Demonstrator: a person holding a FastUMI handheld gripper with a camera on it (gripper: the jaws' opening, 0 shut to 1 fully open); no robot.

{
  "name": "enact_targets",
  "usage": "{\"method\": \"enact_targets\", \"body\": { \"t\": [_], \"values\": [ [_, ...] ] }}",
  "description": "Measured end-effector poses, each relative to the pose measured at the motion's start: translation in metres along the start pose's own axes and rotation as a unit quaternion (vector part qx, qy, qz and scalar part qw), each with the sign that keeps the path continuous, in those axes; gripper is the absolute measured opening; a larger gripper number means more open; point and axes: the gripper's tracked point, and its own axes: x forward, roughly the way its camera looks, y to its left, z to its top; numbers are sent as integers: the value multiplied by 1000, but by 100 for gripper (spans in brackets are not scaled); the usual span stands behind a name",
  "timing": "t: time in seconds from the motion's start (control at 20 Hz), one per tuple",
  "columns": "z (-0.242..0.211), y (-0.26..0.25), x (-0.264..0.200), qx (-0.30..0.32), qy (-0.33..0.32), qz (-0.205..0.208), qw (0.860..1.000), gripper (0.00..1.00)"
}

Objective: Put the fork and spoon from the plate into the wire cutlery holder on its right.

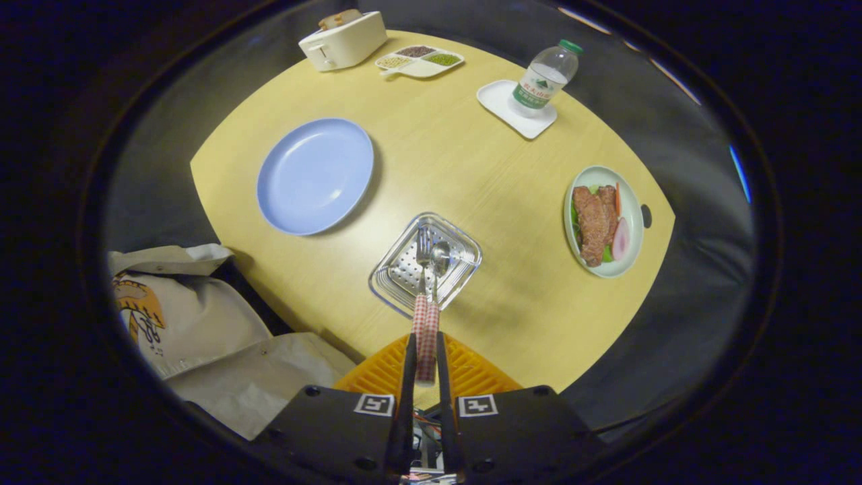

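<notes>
Between claw (424, 367) fingers, fork (422, 269) and spoon (439, 266)

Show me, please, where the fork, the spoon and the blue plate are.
fork (423, 246): gripper view, on its tines, beyond the hand-held gripper (425, 360).
spoon (441, 258): gripper view, on its bowl.
blue plate (315, 176): gripper view, on its flat middle.

A toaster (343, 40), divided snack tray (419, 62), water bottle (545, 77) and meat dish (604, 221) ring the table (471, 168).
</notes>
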Motion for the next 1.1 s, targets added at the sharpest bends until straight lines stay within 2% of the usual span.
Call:
{"method": "enact_targets", "body": {
  "t": [0.15, 0.4, 0.65, 0.8, 1.1],
  "values": [
    [6, 3, -3, 13, -25, 3, 1000, 46],
    [14, 14, -10, 69, -87, 17, 994, 87],
    [28, 25, -18, 121, -158, 19, 980, 92],
    [45, 43, -36, 171, -221, 41, 959, 95],
    [59, 58, -56, 267, -310, 30, 912, 100]
  ]
}}
